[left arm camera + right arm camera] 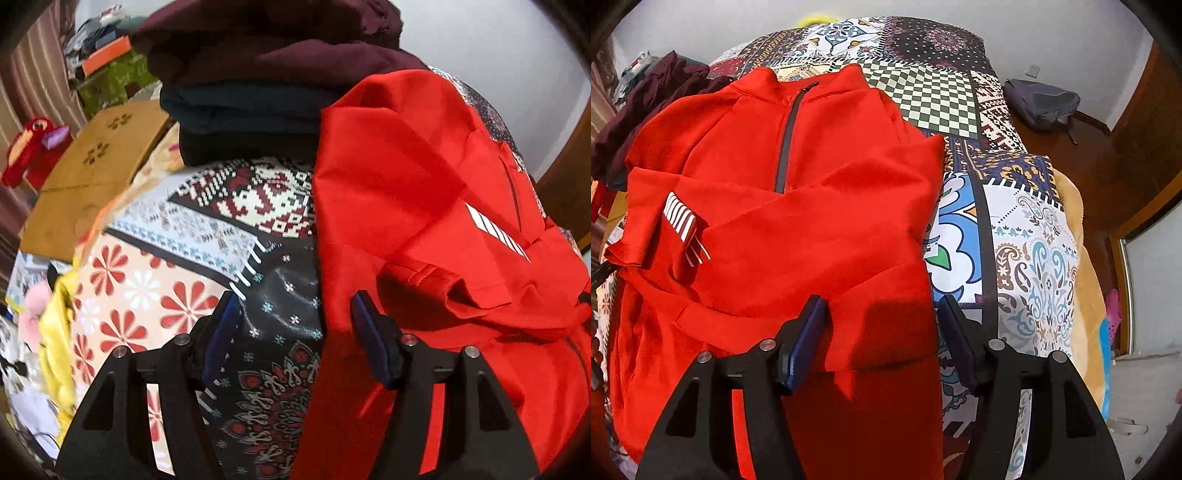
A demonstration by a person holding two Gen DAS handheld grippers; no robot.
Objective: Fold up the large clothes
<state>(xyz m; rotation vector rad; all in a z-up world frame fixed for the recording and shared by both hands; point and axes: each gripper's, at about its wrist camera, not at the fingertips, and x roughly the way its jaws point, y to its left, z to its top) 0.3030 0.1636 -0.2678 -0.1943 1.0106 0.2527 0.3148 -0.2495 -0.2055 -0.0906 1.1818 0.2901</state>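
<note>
A red zip jacket [775, 229] lies on a patchwork bedspread [1027, 240], front up, with both sleeves folded across its chest and a white striped patch on one sleeve. My right gripper [882, 317] hangs open over the jacket's lower right edge; red cloth lies under the gap and the pads do not press on it. In the left wrist view the same jacket [424, 206] fills the right half. My left gripper [295, 317] is open above the bedspread [147, 288], its right finger at the jacket's left edge, with nothing held.
A stack of folded dark and maroon clothes [258, 92] sits on the bed beyond the jacket. A cardboard box [96, 177], a red plush toy [33, 147] and yellow cloth [55, 325] lie off the bed's left side. A grey backpack [1041, 103] rests on the wooden floor at right.
</note>
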